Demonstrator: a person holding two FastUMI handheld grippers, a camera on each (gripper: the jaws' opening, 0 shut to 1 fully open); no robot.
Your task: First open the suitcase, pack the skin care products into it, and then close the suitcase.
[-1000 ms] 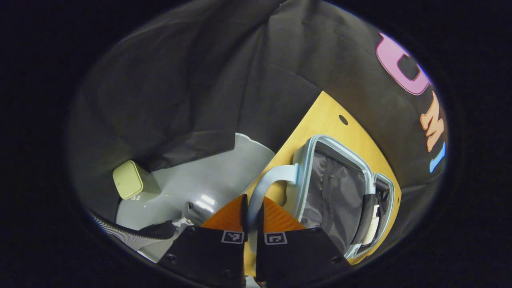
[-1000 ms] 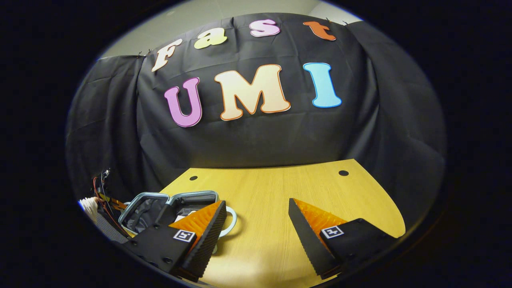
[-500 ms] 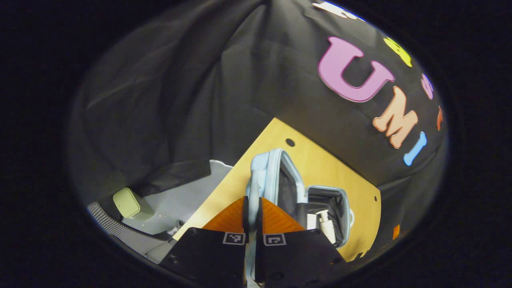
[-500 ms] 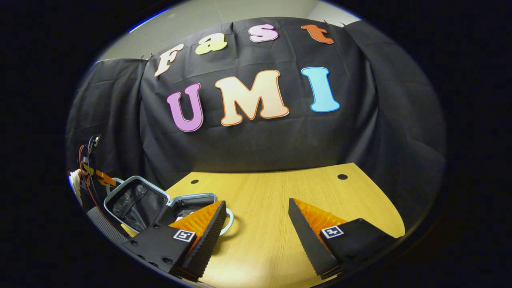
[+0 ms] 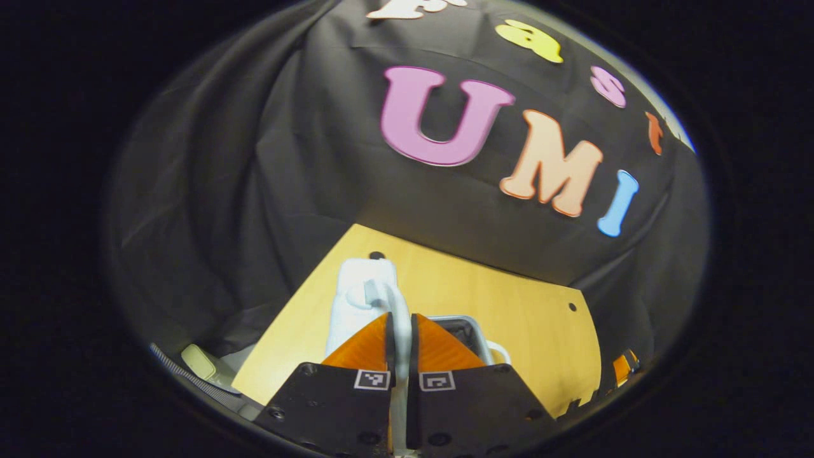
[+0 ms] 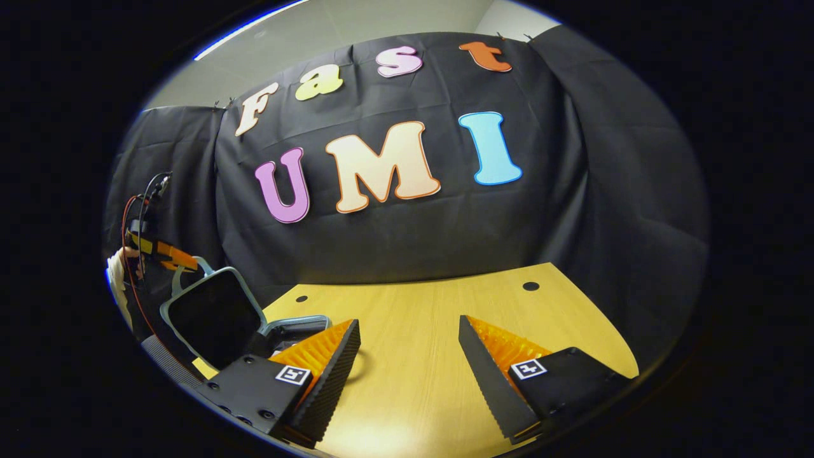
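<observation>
Up close in the left gripper view, the left gripper [image 5: 399,331] has its two fingers drawn almost together, pinching the pale blue handle [image 5: 395,304] of the suitcase lid [image 5: 356,299] between them. The strap of the handle runs straight down through the narrow slot between the fingers, and both press on it. Beyond the fingertips the lid's light outer shell rises on edge, and just to its right the rim of the suitcase base [image 5: 474,326] shows on the wooden table [image 5: 521,318], near the table's left edge.

Seen from the right gripper view, the lid [image 6: 213,315] stands raised and tilted at the table's [image 6: 420,356] near left corner, its dark lining facing the camera inside a pale blue rim. It is hinged to the base [image 6: 296,326], which lies flat on the table beside it and is still open. The left gripper [image 6: 159,251] is at the lid's top edge, with a hand [image 6: 117,273] behind it and thin cables trailing above. What lies inside the base cannot be made out here, since the right gripper's own finger covers most of it.

The right gripper [image 6: 410,331] hangs low over the near edge of the table with its fingers spread wide and nothing between them. Its left finger overlaps the suitcase base in the picture; whether they touch cannot be told.

A pale green box [image 5: 202,364] sits on the floor off the table's left side.
</observation>
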